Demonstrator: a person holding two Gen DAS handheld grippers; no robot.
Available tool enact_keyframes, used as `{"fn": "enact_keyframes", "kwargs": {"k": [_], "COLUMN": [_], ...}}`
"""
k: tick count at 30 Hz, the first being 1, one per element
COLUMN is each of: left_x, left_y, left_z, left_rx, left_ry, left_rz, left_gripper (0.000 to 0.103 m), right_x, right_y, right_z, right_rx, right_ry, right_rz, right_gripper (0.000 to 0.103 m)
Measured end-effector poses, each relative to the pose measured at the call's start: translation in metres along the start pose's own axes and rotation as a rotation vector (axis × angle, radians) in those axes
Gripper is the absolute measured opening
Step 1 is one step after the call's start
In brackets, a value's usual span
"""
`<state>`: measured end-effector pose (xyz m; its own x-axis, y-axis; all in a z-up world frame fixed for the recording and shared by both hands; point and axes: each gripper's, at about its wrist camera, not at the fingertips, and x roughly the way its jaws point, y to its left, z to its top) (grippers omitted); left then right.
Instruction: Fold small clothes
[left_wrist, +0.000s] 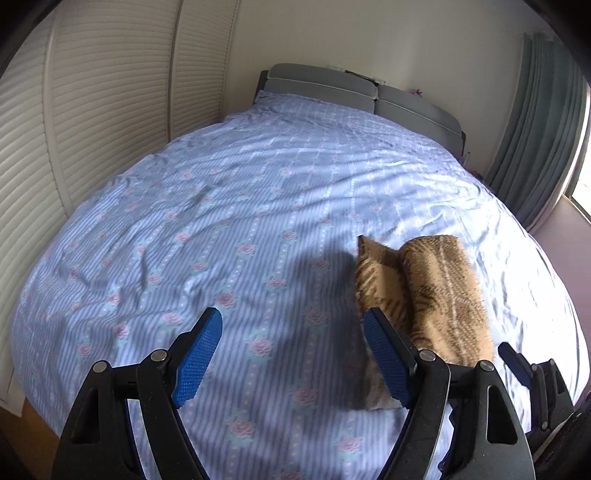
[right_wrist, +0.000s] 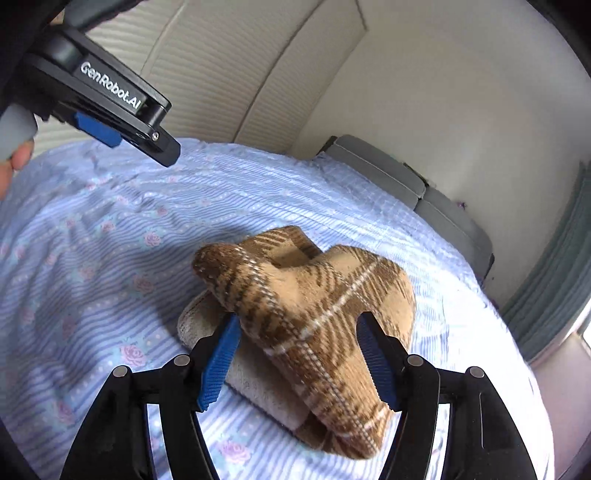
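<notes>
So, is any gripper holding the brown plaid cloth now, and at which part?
Neither. The right gripper is open around the plaid cloth without clamping it; the left gripper is open over the bedsheet.

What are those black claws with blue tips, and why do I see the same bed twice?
No robot here: a person holds a two-fingered clamp in each hand, each with its own camera looking along its fingers. One picture is from the left gripper, open above the blue flowered bedspread, holding nothing. The other is from the right gripper, its fingers open on either side of a brown plaid garment lying bunched on the bed, apparently not yet squeezing it.
</notes>
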<state>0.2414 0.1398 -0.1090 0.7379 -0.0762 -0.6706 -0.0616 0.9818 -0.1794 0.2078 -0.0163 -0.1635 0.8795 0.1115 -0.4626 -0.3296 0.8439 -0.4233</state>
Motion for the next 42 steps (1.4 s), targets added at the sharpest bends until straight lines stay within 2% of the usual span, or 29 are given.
{"fn": "enact_keyframes", "kwargs": {"k": [4, 7, 11, 14, 17, 19, 20, 21, 24, 27, 31, 33, 36, 39, 42], "left_x": [0.021, 0.044, 0.086, 0.117, 0.134, 0.137, 0.138, 0.139, 0.134, 0.121, 0.077, 0.065, 0.081, 0.103, 0.109], "left_y": [-0.044, -0.074, -0.100, -0.111, -0.113, -0.113, -0.115, -0.117, -0.124, -0.120, -0.115, -0.108, -0.094, -0.082, -0.087], "left_z": [0.020, 0.031, 0.035, 0.028, 0.019, 0.016, 0.015, 0.015, 0.018, 0.023, 0.031, 0.028, 0.015, 0.000, -0.008], "left_rx": [0.043, 0.081, 0.097, 0.109, 0.092, 0.079, 0.076, 0.073, 0.109, 0.078, 0.081, 0.066, 0.043, -0.008, 0.027], "left_ry": [0.021, 0.046, 0.147, 0.227, 0.271, 0.267, 0.278, 0.294, 0.280, 0.248, 0.116, 0.082, 0.111, 0.162, 0.139], "left_rz": [-0.118, -0.145, -0.208, -0.203, -0.218, -0.244, -0.278, -0.308, -0.293, -0.272, -0.233, -0.209, -0.167, -0.176, -0.164], "left_gripper": [0.072, 0.070, 0.066, 0.066, 0.064, 0.054, 0.037, 0.030, 0.023, 0.021, 0.020, 0.020, 0.021, 0.022, 0.027], "right_x": [-0.007, 0.000, 0.013, 0.015, 0.015, 0.017, 0.018, 0.021, 0.022, 0.022, 0.019, 0.017, 0.017, 0.021, 0.024], "right_y": [-0.053, -0.088, -0.115, -0.123, -0.126, -0.126, -0.125, -0.125, -0.127, -0.131, -0.138, -0.139, -0.134, -0.129, -0.129], "right_z": [-0.021, -0.038, -0.058, -0.072, -0.088, -0.098, -0.102, -0.103, -0.105, -0.107, -0.106, -0.105, -0.106, -0.106, -0.106], "right_rx": [0.254, 0.395, 0.506, 0.547, 0.581, 0.602, 0.609, 0.615, 0.633, 0.652, 0.673, 0.672, 0.658, 0.635, 0.623], "right_ry": [0.036, 0.087, 0.118, 0.104, 0.097, 0.094, 0.094, 0.093, 0.084, 0.073, 0.064, 0.048, 0.047, 0.064, 0.072], "right_rz": [0.024, 0.016, 0.040, 0.065, 0.105, 0.130, 0.136, 0.143, 0.151, 0.149, 0.137, 0.141, 0.154, 0.154, 0.153], "right_gripper": [0.065, 0.065, 0.065, 0.065, 0.065, 0.065, 0.065, 0.065, 0.065, 0.065, 0.065, 0.065, 0.065, 0.065, 0.065]}}
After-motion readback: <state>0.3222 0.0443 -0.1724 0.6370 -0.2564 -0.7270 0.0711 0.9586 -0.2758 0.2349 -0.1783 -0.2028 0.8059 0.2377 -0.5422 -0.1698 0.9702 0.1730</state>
